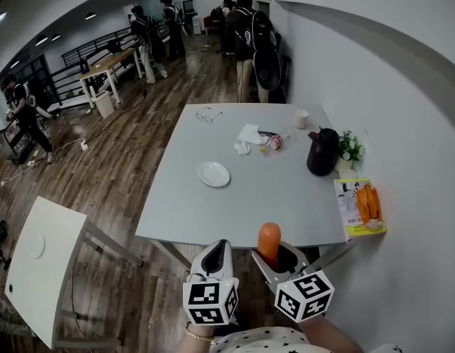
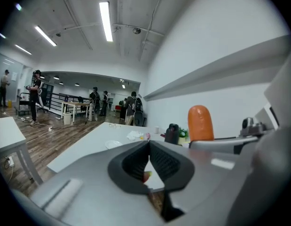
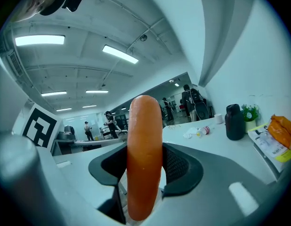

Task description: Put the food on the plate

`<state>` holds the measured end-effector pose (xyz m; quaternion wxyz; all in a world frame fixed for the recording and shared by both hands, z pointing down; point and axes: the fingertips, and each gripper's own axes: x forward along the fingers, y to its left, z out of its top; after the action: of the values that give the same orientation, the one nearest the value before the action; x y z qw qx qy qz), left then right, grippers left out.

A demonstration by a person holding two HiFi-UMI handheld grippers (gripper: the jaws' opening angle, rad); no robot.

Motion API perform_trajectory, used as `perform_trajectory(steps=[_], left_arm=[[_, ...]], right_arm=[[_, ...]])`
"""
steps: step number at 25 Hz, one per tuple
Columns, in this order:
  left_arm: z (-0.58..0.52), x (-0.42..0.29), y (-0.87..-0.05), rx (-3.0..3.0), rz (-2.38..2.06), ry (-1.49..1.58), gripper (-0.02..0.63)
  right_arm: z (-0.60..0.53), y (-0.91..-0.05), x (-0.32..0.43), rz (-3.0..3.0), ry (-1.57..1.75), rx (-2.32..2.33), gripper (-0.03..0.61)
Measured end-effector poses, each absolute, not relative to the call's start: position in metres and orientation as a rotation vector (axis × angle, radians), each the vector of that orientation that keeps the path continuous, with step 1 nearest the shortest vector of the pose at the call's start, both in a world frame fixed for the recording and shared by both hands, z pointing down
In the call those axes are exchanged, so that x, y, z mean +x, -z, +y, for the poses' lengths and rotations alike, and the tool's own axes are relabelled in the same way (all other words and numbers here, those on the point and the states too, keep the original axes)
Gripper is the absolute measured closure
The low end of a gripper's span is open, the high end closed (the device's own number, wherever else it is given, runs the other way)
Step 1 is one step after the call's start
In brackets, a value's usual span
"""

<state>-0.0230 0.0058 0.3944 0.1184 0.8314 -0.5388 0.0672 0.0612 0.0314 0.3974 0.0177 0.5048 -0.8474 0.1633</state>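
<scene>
An orange sausage (image 1: 269, 241) stands upright between the jaws of my right gripper (image 1: 276, 254), which is shut on it, just off the near edge of the grey table (image 1: 286, 204). In the right gripper view the sausage (image 3: 145, 145) fills the middle, its lower part pressed between the pads. My left gripper (image 1: 218, 251) is held beside it on the left with nothing in it; in the left gripper view its jaws (image 2: 149, 146) meet at the tips. A small white plate (image 1: 214, 173) lies bare on the table's left-middle, well ahead of both grippers.
A black jug (image 1: 322, 151) and a small plant (image 1: 350, 147) stand at the table's right edge by the wall. A book with an orange packet (image 1: 359, 208) lies at the near right corner. Further back lie tissues (image 1: 248, 134), glasses (image 1: 208, 115) and a cup (image 1: 301, 118). Several people stand beyond.
</scene>
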Motion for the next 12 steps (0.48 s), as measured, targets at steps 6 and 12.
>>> perform_trajectory(steps=[6, 12], left_arm=[[-0.051, -0.071, -0.400, 2.447, -1.548, -0.209, 0.606], [-0.092, -0.102, -0.411, 2.428, -1.537, -0.227, 0.606]], right_arm=[[-0.029, -0.399, 0.012, -2.618, -0.511, 1.587, 0.367], [-0.072, -0.414, -0.017, -2.575, -0.538, 1.551, 0.367]])
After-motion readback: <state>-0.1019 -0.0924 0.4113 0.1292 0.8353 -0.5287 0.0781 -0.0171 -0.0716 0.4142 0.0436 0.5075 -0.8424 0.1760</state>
